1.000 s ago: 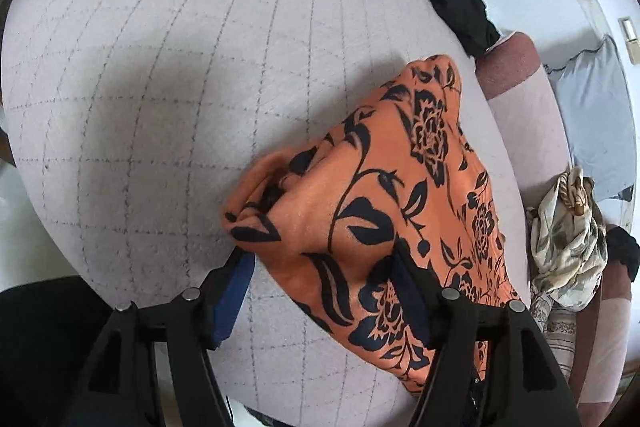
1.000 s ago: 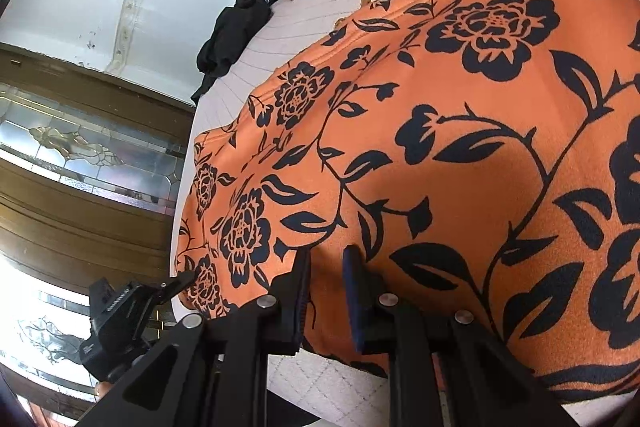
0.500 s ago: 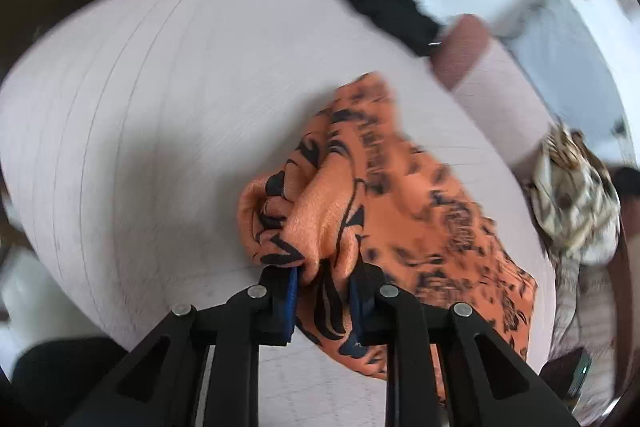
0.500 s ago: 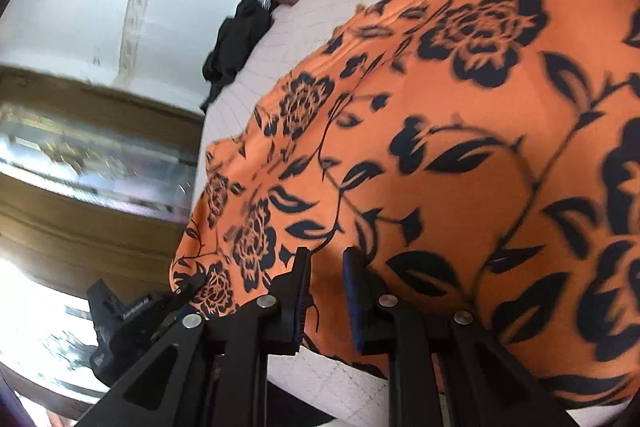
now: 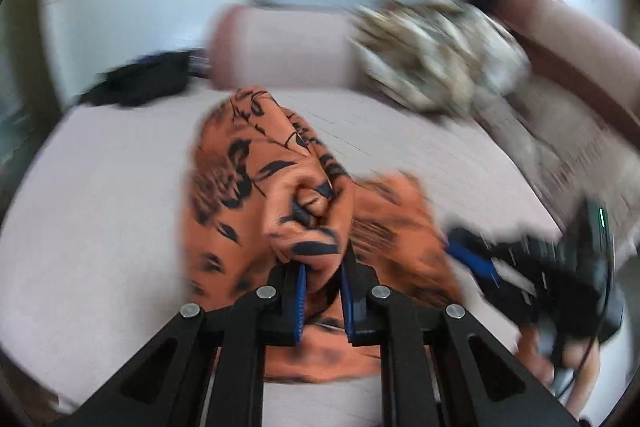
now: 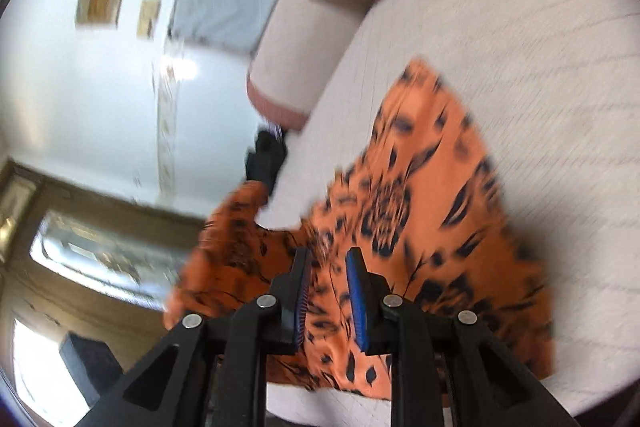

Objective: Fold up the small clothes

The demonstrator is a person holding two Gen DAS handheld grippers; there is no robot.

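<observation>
On the pale quilted sofa seat (image 5: pixel 100 219), the left hand-held gripper (image 5: pixel 322 291) pinches a bunched orange floral garment (image 5: pixel 224 187) — the right hand-held gripper (image 6: pixel 328 299) grips its edge too.

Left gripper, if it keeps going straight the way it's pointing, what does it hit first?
The left gripper already pinches the orange cloth, so that bunched fabric comes first. Beyond it, probably the sofa seat, then the pink armrest; blur makes depth unclear.
</observation>
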